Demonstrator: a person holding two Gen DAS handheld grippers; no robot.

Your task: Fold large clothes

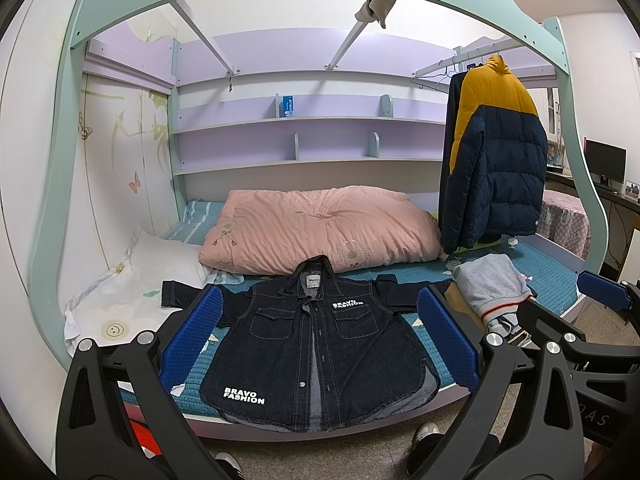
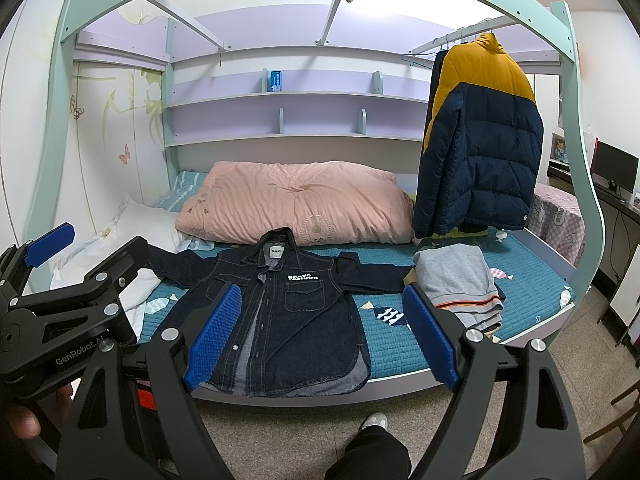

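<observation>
One denim shirt (image 1: 316, 356) lay flat, front up and sleeves spread, on the bed (image 1: 552, 276), its hem overhanging the near edge. Denim likely handled as heavyish, soft yet fairly stiff, not slippery; sleeve ends or shoulder seams seemed the best holds. Both tools, left (image 1: 320, 344) and right (image 2: 320, 340), hovered released above the near edge, level, pointing forward, touching nothing.
</observation>
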